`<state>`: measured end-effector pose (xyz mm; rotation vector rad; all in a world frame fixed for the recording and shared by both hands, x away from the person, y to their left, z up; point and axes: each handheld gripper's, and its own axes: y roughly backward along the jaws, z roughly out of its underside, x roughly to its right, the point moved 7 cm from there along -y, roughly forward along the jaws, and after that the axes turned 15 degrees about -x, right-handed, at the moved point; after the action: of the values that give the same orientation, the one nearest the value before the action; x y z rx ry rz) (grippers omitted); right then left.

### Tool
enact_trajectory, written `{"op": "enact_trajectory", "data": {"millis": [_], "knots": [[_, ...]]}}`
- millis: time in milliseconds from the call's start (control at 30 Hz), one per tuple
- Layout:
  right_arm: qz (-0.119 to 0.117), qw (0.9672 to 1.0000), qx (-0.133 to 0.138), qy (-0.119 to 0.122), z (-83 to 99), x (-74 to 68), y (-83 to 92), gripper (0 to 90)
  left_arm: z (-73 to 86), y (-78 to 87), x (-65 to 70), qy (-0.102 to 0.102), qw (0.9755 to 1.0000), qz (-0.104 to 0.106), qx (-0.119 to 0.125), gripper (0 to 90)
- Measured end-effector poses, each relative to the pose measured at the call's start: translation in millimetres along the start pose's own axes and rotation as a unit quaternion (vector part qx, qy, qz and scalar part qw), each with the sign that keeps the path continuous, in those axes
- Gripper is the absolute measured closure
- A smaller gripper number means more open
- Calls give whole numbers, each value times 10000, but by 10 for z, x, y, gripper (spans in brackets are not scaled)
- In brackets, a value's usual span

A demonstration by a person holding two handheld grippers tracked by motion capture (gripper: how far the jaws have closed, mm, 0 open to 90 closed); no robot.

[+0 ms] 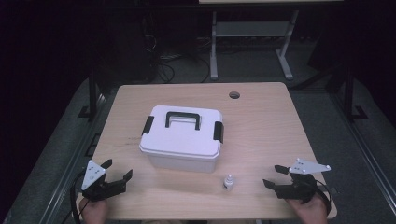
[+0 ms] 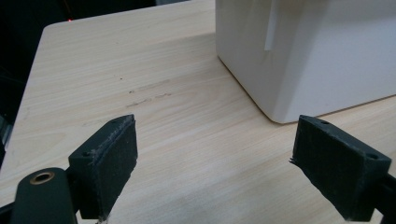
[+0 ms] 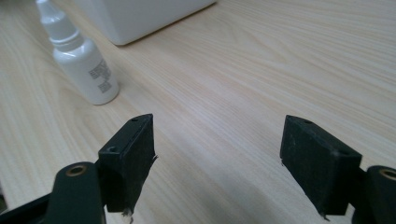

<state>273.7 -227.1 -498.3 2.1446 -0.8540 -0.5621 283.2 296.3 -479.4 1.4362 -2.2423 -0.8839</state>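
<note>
A light wooden table [image 1: 261,121] carries a white storage box [image 1: 182,137] at its middle, lid on, its black carry handle [image 1: 183,119] lying flat and a black latch [image 1: 218,131] on each short side. The box stands between the two grippers and well apart from both; in the left gripper view its lower corner [image 2: 280,107] sits ahead and to the right of the jaws. At the table's near left corner, the left gripper [image 1: 117,171] rests low over the wood in a person's hand, its two black padded jaws spread wide with bare tabletop between them. At the near right corner, the right gripper [image 1: 274,176] is likewise held with jaws wide apart, gripping nothing. Smallest of all, a white dropper bottle [image 1: 228,181] stands upright in front of the box's near right corner, between box and table edge. In the right gripper view the bottle [image 3: 81,63] stands ahead of the jaws and off to their left, outside the gap, touching neither pad.
</note>
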Motion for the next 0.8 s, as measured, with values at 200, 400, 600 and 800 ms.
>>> {"op": "enact_trajectory", "data": {"millis": [200,400,600,800], "knots": [[-48,9998,-19,207,-37,-64,62,255,-2,13,4,-11,10000,-13,13,130],[41,9985,-44,550,-192,-156,238,255,12,63,-6,1,9999,-25,106,130],[-275,9979,-75,581,-446,-180,390,245,21,79,-26,70,9999,18,150,130],[-433,9936,-479,924,-718,-244,402,232,17,82,-34,97,9998,30,178,130]]}}
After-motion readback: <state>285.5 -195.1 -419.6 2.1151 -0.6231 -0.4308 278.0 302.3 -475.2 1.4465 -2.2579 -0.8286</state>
